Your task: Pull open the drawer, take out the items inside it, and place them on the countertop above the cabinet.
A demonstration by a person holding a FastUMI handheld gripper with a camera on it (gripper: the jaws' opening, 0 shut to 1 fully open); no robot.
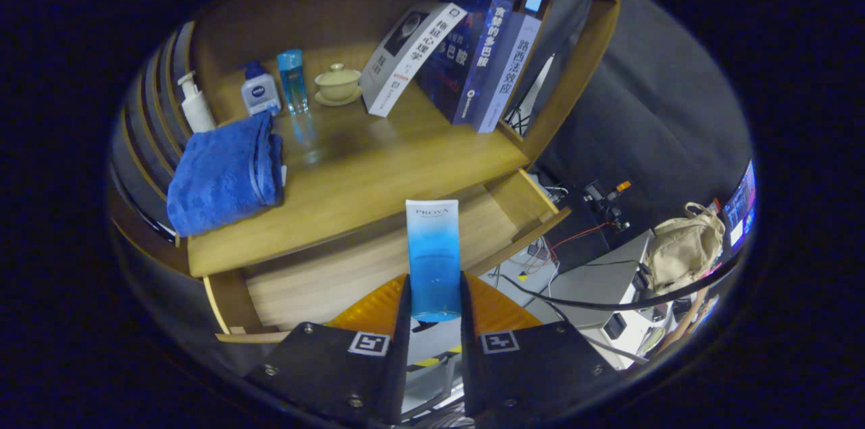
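A blue-and-white cosmetic tube [433, 257] stands upright between my two fingers, and my gripper [434, 300] is shut on its lower end. The tube hangs above the pulled-out wooden drawer [351, 263], whose light inner floor lies just beyond the fingers. Past the drawer is the wooden countertop [378, 165] of the cabinet. On it lie a folded blue towel [226, 172], a white pump bottle [194, 105], a small blue-capped white bottle [260, 91], a clear blue bottle [293, 81] and a lidded tea cup on a saucer [338, 83].
Several books [459, 57] lean at the back right of the countertop against the cabinet's side wall [574, 71]. To the right of the cabinet, lower down, are cables, a grey box [595, 280] and a beige bag [686, 246].
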